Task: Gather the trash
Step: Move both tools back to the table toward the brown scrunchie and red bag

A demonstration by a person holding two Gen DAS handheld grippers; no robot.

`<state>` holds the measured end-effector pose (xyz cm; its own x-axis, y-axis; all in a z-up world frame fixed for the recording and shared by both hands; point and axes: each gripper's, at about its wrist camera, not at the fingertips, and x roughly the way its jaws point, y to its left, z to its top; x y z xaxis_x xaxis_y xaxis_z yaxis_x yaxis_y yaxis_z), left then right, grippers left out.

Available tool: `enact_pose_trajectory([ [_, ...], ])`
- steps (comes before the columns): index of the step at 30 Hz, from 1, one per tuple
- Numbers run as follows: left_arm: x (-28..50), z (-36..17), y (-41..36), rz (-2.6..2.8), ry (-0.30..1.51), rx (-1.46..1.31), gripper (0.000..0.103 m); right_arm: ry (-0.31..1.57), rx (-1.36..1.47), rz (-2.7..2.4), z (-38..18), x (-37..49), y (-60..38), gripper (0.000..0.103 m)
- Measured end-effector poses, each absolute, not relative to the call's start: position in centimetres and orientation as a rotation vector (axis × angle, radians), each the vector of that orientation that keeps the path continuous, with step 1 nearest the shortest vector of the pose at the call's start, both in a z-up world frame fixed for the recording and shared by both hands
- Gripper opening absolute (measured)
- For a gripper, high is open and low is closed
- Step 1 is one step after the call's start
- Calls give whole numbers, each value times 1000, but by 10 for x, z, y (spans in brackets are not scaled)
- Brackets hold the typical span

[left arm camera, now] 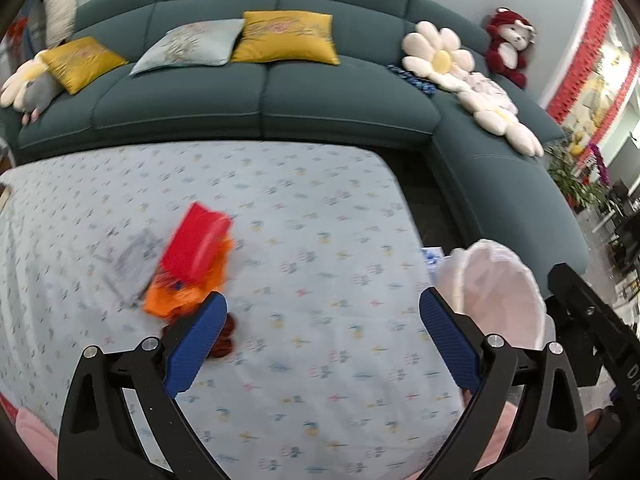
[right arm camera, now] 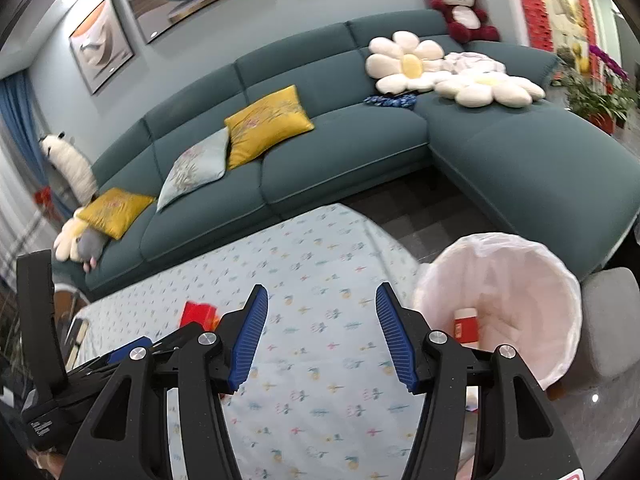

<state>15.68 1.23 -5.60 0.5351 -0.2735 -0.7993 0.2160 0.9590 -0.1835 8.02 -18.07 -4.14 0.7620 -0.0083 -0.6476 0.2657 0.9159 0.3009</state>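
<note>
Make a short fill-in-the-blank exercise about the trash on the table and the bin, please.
1. The red box lies on the ____ wrapper.
2. The bin has a ____ liner.
3. Inside the bin lies a ____ and white carton.
4. The left hand-held gripper holds ____.

Missing words: orange; white; red; nothing

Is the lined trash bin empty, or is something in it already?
Not empty. The right wrist view shows a small red-and-white carton lying inside the white-lined trash bin. The bin's floor is out of sight, so anything else there cannot be told.
</note>
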Motion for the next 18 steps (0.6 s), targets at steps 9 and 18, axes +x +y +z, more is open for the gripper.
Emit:
enact_pose_trajectory([
  [9,162,-89,81,-181,1035,-131,93,753,343,-84,-54,98,-129,55],
  [18,164,-140,127,-115,1139,-148,93,825,314,-40,-77,122,-92,55],
])
